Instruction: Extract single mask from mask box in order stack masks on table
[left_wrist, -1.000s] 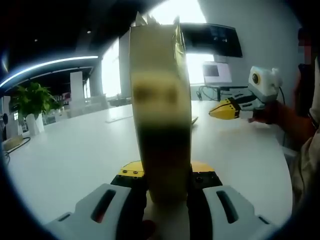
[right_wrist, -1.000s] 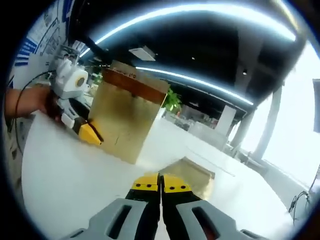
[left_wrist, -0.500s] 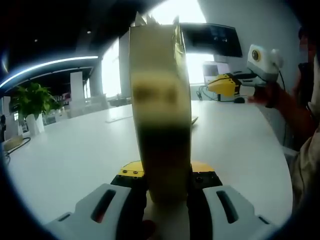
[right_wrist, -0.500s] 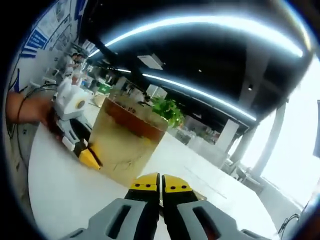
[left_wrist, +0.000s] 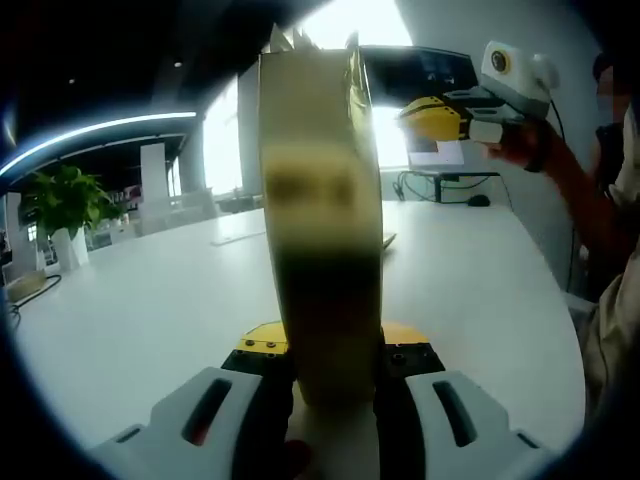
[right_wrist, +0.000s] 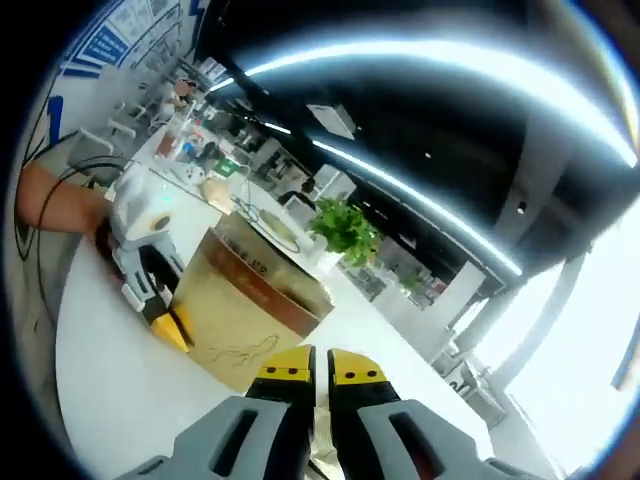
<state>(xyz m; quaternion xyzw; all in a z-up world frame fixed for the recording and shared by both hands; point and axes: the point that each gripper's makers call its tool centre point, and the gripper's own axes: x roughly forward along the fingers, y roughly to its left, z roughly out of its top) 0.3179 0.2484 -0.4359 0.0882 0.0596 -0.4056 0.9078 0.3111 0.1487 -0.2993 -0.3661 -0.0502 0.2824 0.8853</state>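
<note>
Clamping mask box (left_wrist: 320, 250) upright on table (left_wrist: 140, 310) with my left gripper (left_wrist: 325, 365). My right gripper (right_wrist: 318, 372) above box (right_wrist: 245, 315), jaws nearly together, empty. Risks: several masks snagging together; box tipping if pull goes sideways.

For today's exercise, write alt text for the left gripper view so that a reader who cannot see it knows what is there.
The left gripper clamps a tall golden mask box upright above a white table. At upper right, a person's hand raises the right gripper, yellow-tipped; a potted plant stands far left.
</note>
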